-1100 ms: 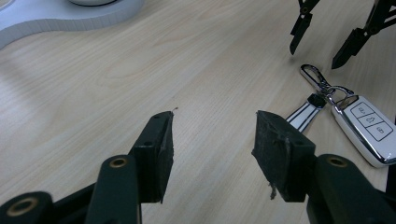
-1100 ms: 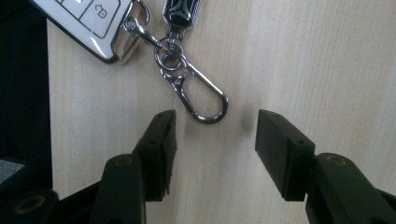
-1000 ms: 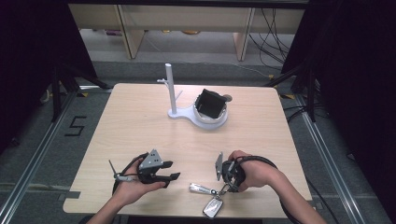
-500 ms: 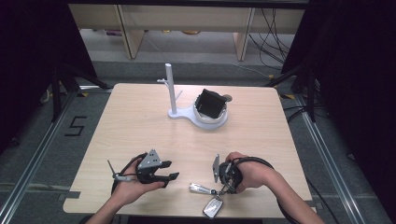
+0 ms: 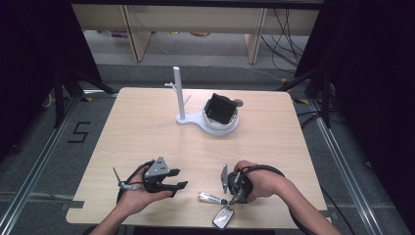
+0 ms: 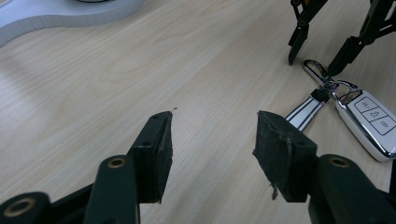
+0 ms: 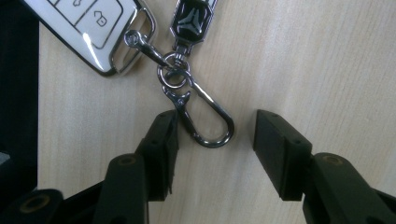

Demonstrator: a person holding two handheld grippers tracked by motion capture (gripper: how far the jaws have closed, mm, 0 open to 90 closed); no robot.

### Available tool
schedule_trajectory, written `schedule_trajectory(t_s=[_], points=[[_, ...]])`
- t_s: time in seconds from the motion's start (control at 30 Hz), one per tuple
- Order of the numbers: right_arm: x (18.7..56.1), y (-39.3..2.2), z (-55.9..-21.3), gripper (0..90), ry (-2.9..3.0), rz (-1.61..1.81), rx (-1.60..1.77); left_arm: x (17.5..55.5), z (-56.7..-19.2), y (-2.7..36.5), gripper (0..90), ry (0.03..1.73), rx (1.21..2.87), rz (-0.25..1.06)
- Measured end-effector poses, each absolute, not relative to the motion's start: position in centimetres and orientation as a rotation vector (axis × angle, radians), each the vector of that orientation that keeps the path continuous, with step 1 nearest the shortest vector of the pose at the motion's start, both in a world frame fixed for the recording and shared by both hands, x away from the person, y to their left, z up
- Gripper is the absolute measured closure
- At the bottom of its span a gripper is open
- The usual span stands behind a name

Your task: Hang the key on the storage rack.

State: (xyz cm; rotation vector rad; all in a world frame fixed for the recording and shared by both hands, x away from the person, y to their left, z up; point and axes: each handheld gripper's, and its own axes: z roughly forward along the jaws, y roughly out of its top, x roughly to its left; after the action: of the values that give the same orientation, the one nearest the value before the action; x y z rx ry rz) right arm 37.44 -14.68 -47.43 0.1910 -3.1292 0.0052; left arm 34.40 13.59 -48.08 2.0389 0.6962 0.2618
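The right tongs [image 7: 212, 126] are held over the near edge of the light wooden table [image 5: 147, 127], toward its right corner, pointing down at a bunch of keys. Their jaws have just been closing a little and now bracket the silver metal snap hook [image 7: 201, 116] of the bunch: one pad is seen touching or just beside the hook's side, the other is kept apart from it, so nothing is gripped yet. Compared with a second ago, the right hand is seen in almost the same place. The hook is joined by a small ring to a white, chrome-rimmed car key fob [image 7: 88, 28] and a black badge tag [image 7: 191, 18]; all lie flat on the table.

The left tongs [image 6: 212, 140] are held wide open and empty near the same edge, toward the left corner, unchanged from a second ago.

The narrowing is judged to be the start of a grasp on the hook. A white stand with an upright peg [image 5: 178, 93] is placed near the far edge, and hanging the bunch there is the likely aim.
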Motion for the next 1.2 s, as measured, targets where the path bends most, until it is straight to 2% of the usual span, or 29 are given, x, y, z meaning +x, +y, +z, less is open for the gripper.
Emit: schedule_trajectory(t_s=[0.17,0.53,0.8,0.97,1.2], points=[[37.36,-14.60,-47.70,54.4,-3.117,-0.011,0.264,34.50,-48.02,13.65,45.6,0.685,2.055,0.268],[37.08,-14.42,-47.62,69.5,-3.101,-0.027,0.350,34.54,-48.05,13.64,45.4,0.664,2.078,0.268],[37.53,-14.06,-47.48,70.2,-3.101,0.029,0.438,34.40,-48.01,13.56,45.3,0.683,2.061,0.261],[37.31,-14.29,-47.52,70.2,-3.079,0.004,0.290,34.38,-48.04,13.61,45.2,0.680,2.064,0.256],[37.48,-14.48,-47.29,70.2,-3.076,-0.016,0.277,34.32,-48.07,13.51,45.0,0.668,2.055,0.260]])
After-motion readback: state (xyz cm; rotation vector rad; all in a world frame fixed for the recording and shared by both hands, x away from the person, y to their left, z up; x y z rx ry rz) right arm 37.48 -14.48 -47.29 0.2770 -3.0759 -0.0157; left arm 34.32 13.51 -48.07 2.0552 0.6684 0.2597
